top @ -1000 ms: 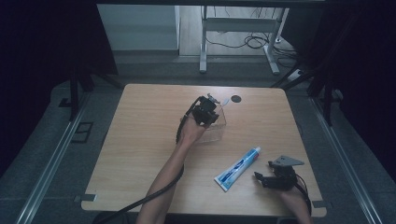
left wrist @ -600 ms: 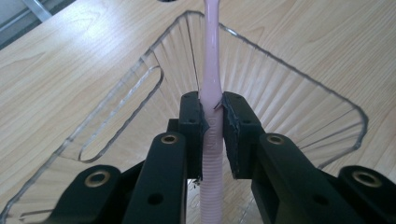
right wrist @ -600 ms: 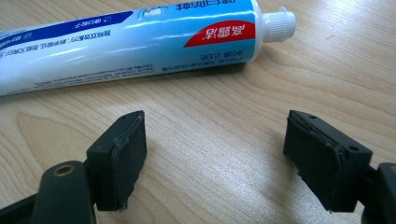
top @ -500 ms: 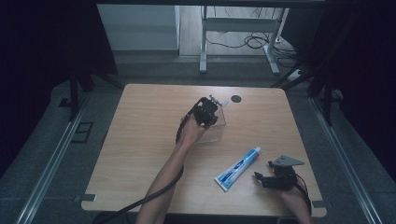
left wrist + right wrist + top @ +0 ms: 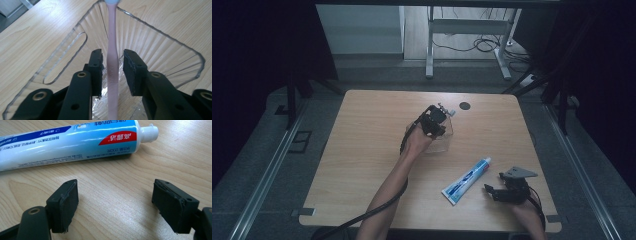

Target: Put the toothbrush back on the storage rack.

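Your left gripper (image 5: 112,72) is standing inside the clear holder (image 5: 160,47), fingers parted around the pink toothbrush (image 5: 112,62), head cut off. Right gripper (image 5: 115,205) is gaping wide beside the toothpaste (image 5: 75,142).

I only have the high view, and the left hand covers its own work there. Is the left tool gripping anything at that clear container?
Observer: The left tool straddles a pink toothbrush, with a slim gap at each pad, so it is not clamped.
Operator: Where does the toothbrush sit?
Observer: Its handle stands inside the clear ribbed cup, and its top end reaches the far rim.
Operator: And the right tool?
Observer: The right tool is wide open over the table. The toothpaste tube lies just beyond its jaws, untouched.
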The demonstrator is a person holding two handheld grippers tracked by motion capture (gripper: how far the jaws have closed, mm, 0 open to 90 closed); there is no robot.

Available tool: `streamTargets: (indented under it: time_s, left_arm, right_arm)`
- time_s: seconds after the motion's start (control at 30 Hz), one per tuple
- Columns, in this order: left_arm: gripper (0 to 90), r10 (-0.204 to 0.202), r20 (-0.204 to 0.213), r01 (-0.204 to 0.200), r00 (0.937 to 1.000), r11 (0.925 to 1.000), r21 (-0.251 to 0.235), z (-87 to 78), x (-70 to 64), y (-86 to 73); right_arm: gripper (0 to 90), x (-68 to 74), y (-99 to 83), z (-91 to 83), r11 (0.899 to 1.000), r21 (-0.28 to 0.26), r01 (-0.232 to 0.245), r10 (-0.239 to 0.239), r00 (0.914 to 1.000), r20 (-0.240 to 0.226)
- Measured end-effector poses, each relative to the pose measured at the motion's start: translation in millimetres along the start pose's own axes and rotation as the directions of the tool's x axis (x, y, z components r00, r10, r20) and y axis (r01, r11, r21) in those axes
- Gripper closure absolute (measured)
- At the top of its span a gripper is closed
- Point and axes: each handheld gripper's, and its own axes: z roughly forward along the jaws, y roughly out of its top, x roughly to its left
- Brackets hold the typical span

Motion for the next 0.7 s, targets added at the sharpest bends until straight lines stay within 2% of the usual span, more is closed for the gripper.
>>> streamTargets:
  time_s: [0.3, 0.6, 0.7]
  left_arm:
    - [57.2, -0.012, 0.008, 0.013, 0.9999, 0.9995, -0.031, -6.7, -0.1, 1.1]
    - [46.7, -0.055, 0.087, 0.061, 0.9947, 0.9958, -0.068, -12.6, 1.2, -0.8]
    - [43.4, -0.054, 0.105, 0.062, 0.993, 0.9953, -0.075, -14.9, 1.3, -1.3]
  right_arm:
    - [21.5, 0.0, 0.0, 0.0, 1.0, 0.0, 0.0, 0.0, 1.0, 0.0]
    - [21.5, 0.0, 0.0, 0.1, 1.0, -0.001, 0.001, -0.001, 1.0, 0.001]
    - [21.5, -0.1, 0.0, 0.1, 1.0, -0.001, 0.002, -0.002, 1.0, 0.001]
